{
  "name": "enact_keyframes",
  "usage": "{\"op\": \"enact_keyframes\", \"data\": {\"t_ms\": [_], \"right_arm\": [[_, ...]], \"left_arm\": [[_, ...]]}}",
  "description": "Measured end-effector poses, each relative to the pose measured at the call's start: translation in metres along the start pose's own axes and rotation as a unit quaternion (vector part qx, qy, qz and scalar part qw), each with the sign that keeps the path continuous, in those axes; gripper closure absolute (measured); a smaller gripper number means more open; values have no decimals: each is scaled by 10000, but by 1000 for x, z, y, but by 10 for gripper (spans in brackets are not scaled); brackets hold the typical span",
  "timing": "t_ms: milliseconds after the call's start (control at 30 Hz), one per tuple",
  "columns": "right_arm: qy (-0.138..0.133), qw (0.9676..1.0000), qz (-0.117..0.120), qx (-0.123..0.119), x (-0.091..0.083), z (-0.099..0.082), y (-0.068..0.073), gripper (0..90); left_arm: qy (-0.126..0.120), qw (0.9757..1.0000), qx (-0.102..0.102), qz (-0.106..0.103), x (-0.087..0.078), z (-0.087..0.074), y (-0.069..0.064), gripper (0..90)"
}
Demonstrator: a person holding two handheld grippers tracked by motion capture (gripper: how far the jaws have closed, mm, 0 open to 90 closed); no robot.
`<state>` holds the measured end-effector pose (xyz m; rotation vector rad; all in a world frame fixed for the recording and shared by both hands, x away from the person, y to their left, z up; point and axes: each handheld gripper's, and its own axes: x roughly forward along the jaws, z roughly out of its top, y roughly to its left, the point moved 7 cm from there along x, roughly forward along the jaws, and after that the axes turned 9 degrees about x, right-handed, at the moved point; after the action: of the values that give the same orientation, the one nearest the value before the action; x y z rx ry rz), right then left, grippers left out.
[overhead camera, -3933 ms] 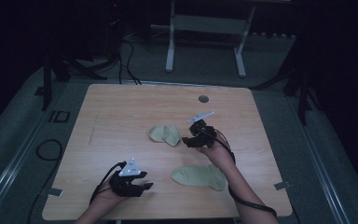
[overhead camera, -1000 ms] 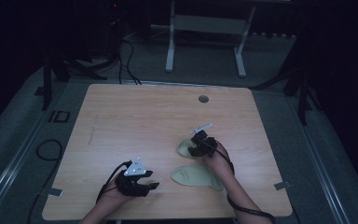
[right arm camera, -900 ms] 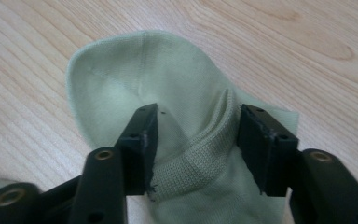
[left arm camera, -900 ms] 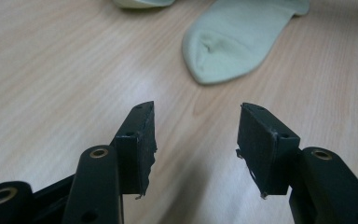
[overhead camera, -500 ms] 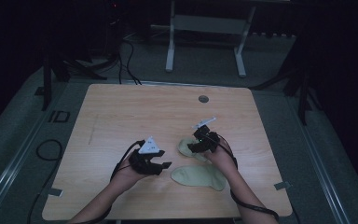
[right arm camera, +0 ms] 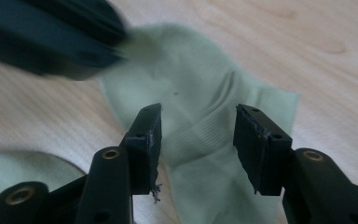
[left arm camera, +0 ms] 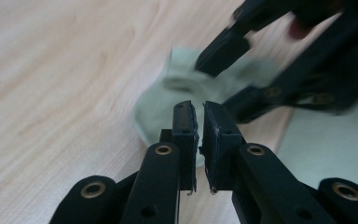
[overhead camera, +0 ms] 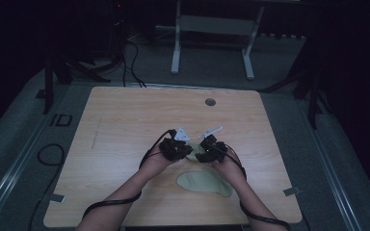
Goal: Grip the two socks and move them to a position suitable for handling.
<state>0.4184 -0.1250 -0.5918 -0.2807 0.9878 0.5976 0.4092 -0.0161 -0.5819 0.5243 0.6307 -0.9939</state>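
Note:
Two pale green socks lie on the wooden table (overhead camera: 125,125). The smaller, bunched sock (overhead camera: 193,148) (left arm camera: 156,109) (right arm camera: 186,79) sits between both grippers. My left gripper (overhead camera: 185,153) (left arm camera: 199,109) has just been closing and is shut at that sock's edge, with nothing visibly pinched. My right gripper (overhead camera: 200,155) (right arm camera: 198,116) stands open over the ribbed cuff. Its jaws have just closed a little, and the pads are clear of the fabric. The second sock (overhead camera: 204,183) (left arm camera: 326,154) (right arm camera: 9,168) lies flat nearer the person.
A round cable hole (overhead camera: 210,102) sits near the table's far edge. A metal stand (overhead camera: 212,43) and floor cables (overhead camera: 48,154) lie beyond and left of the table. Bare wood spreads across the left half.
The left hand has swung right and away from the front edge to the bunched sock, and its jaws have closed. The right hand stays over that sock.

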Motion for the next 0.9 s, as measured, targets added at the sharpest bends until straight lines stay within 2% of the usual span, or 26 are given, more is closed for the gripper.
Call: {"op": "enact_keyframes", "data": {"t_ms": [33, 67, 133, 167, 200, 267, 300, 333, 367, 433, 500, 600, 733, 900], "right_arm": [[43, 10000, -8, -10, 3, -4, 1, 513], [61, 10000, -9, -41, 4, -5, 1, 512], [105, 9999, -54, -104, 7, -8, 0, 529], [105, 9999, -54, -104, 7, -8, 0, 529], [71, 10000, -20, -63, 7, -9, -1, 587], [66, 10000, -24, -46, 7, -9, -2, 612], [73, 10000, -12, -26, 7, -9, -3, 643], [98, 9999, -23, -21, 6, -9, -5, 706], [98, 9999, -23, -21, 6, -9, -5, 706], [91, 10000, -20, 25, 3, -7, -7, 775], [26, 10000, -27, 79, -2, -5, -9, 787], [-71, 9999, -70, 129, -9, -2, -14, 793], [-194, 9995, -123, 209, -26, 1, -29, 794], [-305, 9987, -214, 361, -40, -1, -45, 794]], "left_arm": [[218, 9997, 33, 43, 8, -7, 2, 852], [218, 9997, 33, 43, 8, -7, 2, 868], [428, 9990, 70, 65, 17, -18, 3, 868], [428, 9990, 70, 65, 17, -18, 3, 868], [433, 9990, 49, 37, 19, -22, 3, 868], [322, 9994, -93, 4, 19, -23, 4, 868], [318, 9994, -96, 0, 19, -23, 4, 868], [330, 9994, -27, 24, 19, -23, 4, 868], [330, 9994, -27, 24, 19, -23, 4, 868], [357, 9992, 112, 101, 19, -23, 3, 869], [351, 9993, 118, 108, 19, -23, 3, 870], [275, 9996, 25, 86, 19, -23, 3, 870], [263, 9996, 99, 63, 19, -24, 3, 869], [270, 9995, 166, 60, 19, -23, 3, 869]]}}
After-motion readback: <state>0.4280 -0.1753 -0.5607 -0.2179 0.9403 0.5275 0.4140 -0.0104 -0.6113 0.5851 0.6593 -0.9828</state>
